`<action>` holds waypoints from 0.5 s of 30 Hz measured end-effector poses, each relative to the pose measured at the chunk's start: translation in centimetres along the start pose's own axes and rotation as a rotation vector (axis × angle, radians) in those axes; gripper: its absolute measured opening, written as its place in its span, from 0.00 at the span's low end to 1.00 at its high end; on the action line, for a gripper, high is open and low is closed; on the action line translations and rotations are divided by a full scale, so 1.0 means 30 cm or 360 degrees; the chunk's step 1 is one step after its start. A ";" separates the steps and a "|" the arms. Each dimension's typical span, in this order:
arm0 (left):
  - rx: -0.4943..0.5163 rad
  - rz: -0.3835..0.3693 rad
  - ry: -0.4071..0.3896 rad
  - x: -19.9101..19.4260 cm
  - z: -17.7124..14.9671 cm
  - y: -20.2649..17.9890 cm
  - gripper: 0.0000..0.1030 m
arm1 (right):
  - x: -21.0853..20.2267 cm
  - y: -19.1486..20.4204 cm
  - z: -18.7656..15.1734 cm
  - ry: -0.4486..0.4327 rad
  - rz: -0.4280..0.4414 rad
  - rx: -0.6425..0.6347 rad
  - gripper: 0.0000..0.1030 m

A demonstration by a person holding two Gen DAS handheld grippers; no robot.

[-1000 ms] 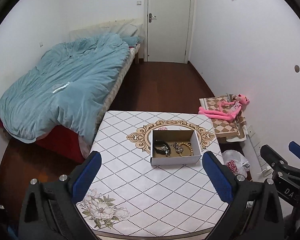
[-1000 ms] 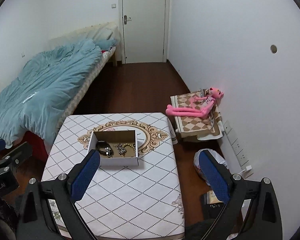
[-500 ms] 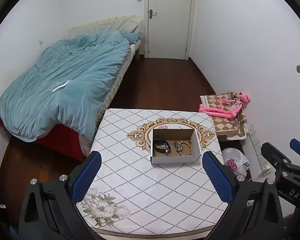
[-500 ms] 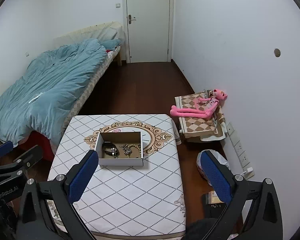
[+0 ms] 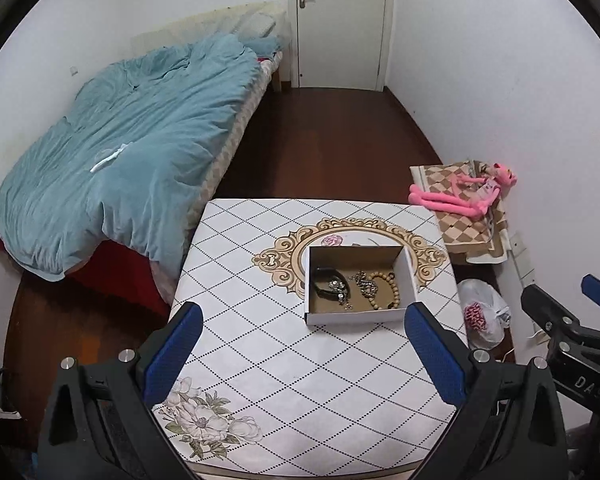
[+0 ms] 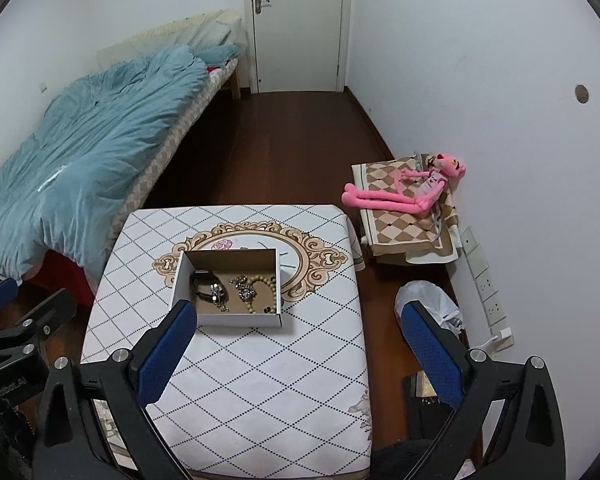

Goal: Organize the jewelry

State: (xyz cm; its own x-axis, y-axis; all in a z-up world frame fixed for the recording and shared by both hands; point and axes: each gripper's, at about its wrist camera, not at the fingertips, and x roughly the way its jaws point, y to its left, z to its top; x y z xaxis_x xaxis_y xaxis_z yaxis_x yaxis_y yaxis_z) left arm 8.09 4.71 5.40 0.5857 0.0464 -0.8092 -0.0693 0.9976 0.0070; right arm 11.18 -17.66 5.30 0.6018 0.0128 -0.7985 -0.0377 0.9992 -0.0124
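Observation:
A small open cardboard box (image 5: 358, 318) (image 6: 236, 318) stands near the middle of a table with a diamond-patterned white cloth (image 5: 284, 364) (image 6: 260, 380). Inside lie a black band with sparkly pieces (image 5: 328, 282) (image 6: 206, 286), a silver chain piece (image 5: 366, 286) (image 6: 245, 289) and a wooden bead bracelet (image 5: 386, 290) (image 6: 265, 293). My left gripper (image 5: 304, 350) hovers open above the table's near side, short of the box. My right gripper (image 6: 296, 350) is open too, held high over the table's right edge, with nothing between its fingers.
A bed with a blue duvet (image 5: 120, 160) fills the left. A pink plush toy (image 6: 404, 192) lies on a checked cushion by the right wall. A white plastic bag (image 6: 428, 306) sits on the dark wood floor beside the table. A closed door (image 5: 340, 20) is at the far end.
Both grippers have risen and tipped a little, so the table and box sit slightly lower and farther in view. Nothing on the table moved; both stay open.

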 end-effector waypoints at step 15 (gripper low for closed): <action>0.0009 0.0001 0.0068 0.073 0.029 -0.007 1.00 | 0.068 0.024 0.032 0.0062 -0.0007 -0.0036 1.00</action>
State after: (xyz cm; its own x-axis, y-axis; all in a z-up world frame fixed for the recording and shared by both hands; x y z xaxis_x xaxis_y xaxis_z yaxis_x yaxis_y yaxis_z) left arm 10.08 4.64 4.15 0.5504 0.0447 -0.8337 -0.0648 0.9978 0.0107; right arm 13.14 -16.89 4.24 0.5703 0.0063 -0.8214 -0.0531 0.9982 -0.0293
